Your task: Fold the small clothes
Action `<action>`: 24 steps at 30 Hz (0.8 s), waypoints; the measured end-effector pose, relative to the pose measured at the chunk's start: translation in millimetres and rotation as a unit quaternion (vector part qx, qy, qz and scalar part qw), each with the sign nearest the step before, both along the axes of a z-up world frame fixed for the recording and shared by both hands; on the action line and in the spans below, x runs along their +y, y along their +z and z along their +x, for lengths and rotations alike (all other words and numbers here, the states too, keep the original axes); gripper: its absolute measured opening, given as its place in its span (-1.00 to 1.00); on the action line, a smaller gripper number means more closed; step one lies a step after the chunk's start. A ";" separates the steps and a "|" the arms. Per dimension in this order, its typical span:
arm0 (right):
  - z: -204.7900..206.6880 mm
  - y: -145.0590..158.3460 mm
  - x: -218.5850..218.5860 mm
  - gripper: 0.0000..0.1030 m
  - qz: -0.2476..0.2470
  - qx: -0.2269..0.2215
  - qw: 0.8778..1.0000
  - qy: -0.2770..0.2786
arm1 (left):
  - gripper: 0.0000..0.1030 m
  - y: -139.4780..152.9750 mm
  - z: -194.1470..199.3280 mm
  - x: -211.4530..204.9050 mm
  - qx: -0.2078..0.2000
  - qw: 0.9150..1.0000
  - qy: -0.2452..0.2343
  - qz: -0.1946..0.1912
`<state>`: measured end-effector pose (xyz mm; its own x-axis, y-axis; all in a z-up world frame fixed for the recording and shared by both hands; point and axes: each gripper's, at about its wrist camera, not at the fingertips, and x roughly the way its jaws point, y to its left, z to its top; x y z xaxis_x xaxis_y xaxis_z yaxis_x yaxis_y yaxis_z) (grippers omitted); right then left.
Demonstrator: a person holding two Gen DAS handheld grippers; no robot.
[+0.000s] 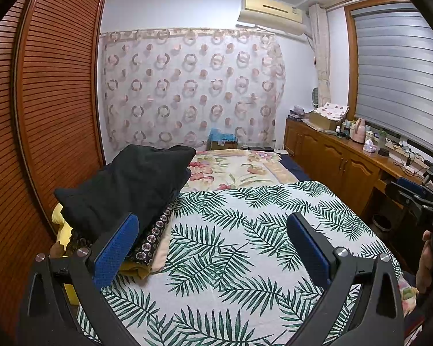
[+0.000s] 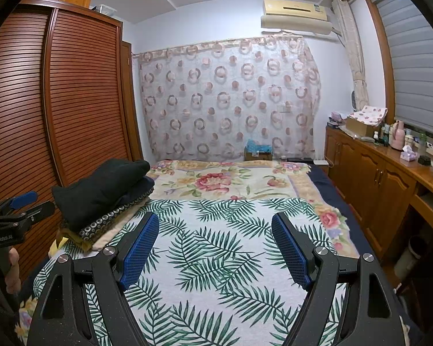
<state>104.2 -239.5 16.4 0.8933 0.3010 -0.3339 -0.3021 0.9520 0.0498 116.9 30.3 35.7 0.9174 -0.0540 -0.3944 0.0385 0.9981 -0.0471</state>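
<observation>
A stack of folded clothes lies at the bed's left edge, a black garment (image 1: 124, 184) (image 2: 101, 187) on top, a dark piece with ring pattern (image 1: 156, 230) (image 2: 101, 225) and yellow cloth (image 1: 60, 222) below. My left gripper (image 1: 213, 225) hovers open over the palm-leaf sheet (image 1: 245, 245), its left finger (image 1: 115, 250) next to the stack, nothing between the pads. My right gripper (image 2: 215, 225) is open and empty above the same leaf sheet (image 2: 216, 259). Each gripper shows at the edge of the other's view: the right gripper (image 1: 412, 199), the left gripper (image 2: 23, 201).
A floral blanket (image 2: 231, 181) covers the far half of the bed. A slatted wooden wardrobe (image 1: 52, 115) stands close on the left. A wooden cabinet (image 2: 375, 173) with bottles and boxes runs along the right. A patterned curtain (image 1: 190, 86) and a cardboard box (image 2: 258, 152) are at the back.
</observation>
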 end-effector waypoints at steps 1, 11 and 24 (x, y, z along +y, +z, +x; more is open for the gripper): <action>0.1 0.3 -1.0 0.59 0.000 0.000 1.000 0.000 | 0.99 0.3 -0.2 -0.1 0.000 1.000 0.000 0.000; 0.1 0.2 -4.3 0.59 0.000 0.001 1.000 -0.002 | 0.99 0.3 -0.6 -0.9 -0.001 1.000 0.000 0.000; 1.0 -0.2 -6.9 0.59 0.001 0.001 1.000 -0.002 | 0.99 -0.9 -0.4 -1.1 -0.001 1.000 0.000 0.000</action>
